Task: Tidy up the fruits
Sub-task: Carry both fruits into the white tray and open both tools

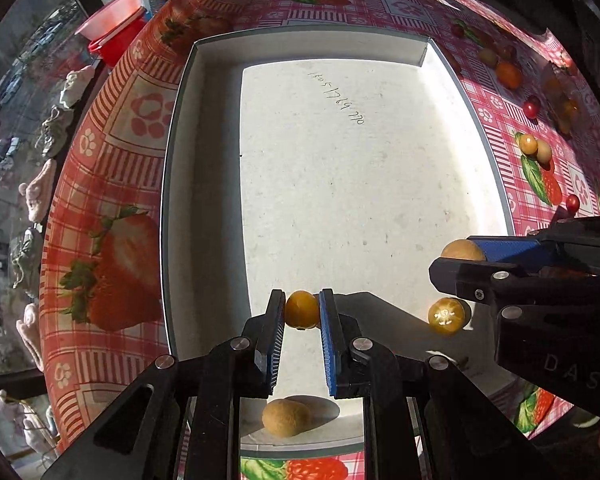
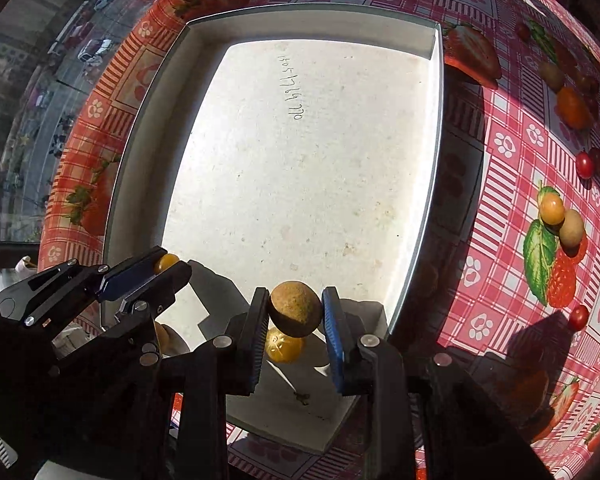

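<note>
Two hand-held tongs point steeply down over a shallow white tray (image 1: pixel 204 80) that sits on a table covered by a red checked cloth (image 1: pixel 112 160) printed with strawberries. The left tongs (image 1: pixel 302 308) are pinched narrowly on a small orange fruit (image 1: pixel 301 309), held above the near end of the tray. The right tongs (image 2: pixel 296 312) are clamped on a round brown fruit (image 2: pixel 296 309), a little wider than the orange one, also over the tray's near end. Both fruits seem to be carried here so they can be dropped inside the tray, which appears to be the collecting place.

Two fruits already lie in the tray: a yellow one (image 1: pixel 446 316) with a star-shaped mark, directly under the right tongs, and a brown one (image 1: pixel 286 418) close to the near wall, beneath the left tongs.

More fruit waits on the cloth to the right of the tray: a yellow and brown pair (image 2: pixel 562 216), red cherry-like ones (image 2: pixel 584 165), and an orange one (image 2: pixel 573 107) farther back. Most of the sorting looks unfinished.
</note>
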Demonstrator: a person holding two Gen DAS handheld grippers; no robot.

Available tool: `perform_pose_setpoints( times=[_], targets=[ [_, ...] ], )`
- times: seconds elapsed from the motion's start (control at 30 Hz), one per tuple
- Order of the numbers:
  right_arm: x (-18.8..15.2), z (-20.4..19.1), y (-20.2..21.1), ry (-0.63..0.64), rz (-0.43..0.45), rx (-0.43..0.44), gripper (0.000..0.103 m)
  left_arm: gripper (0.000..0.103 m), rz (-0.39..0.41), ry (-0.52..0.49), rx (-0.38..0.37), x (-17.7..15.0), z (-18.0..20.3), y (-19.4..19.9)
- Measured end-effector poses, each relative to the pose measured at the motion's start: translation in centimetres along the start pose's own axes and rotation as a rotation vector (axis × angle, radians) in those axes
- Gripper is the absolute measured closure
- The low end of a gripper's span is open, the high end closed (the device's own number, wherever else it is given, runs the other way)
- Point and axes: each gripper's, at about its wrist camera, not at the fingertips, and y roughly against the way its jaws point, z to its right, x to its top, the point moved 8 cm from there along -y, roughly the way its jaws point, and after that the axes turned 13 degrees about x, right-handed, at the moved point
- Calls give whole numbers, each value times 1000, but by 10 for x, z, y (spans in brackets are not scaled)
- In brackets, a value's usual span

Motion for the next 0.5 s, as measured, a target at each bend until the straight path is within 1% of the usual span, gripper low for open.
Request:
perform_pose_setpoints(
  times=[0.2,0.27,0.37,0.5],
  targets=[
    [0,1,-14,0,-31,-16,73,84,-13,-25,10,-6,0,-3],
    [1,0,-17,-3,-35,-16,72,84,-23,-29,16,-8,0,-5],
    [2,0,-19,-1,-36,-19,64,84,-35,-30,16,-13,2,-9],
    [4,-3,-19,-2,-29,-10,49,83,-50,-40,21,-18,4,-12]
  ],
)
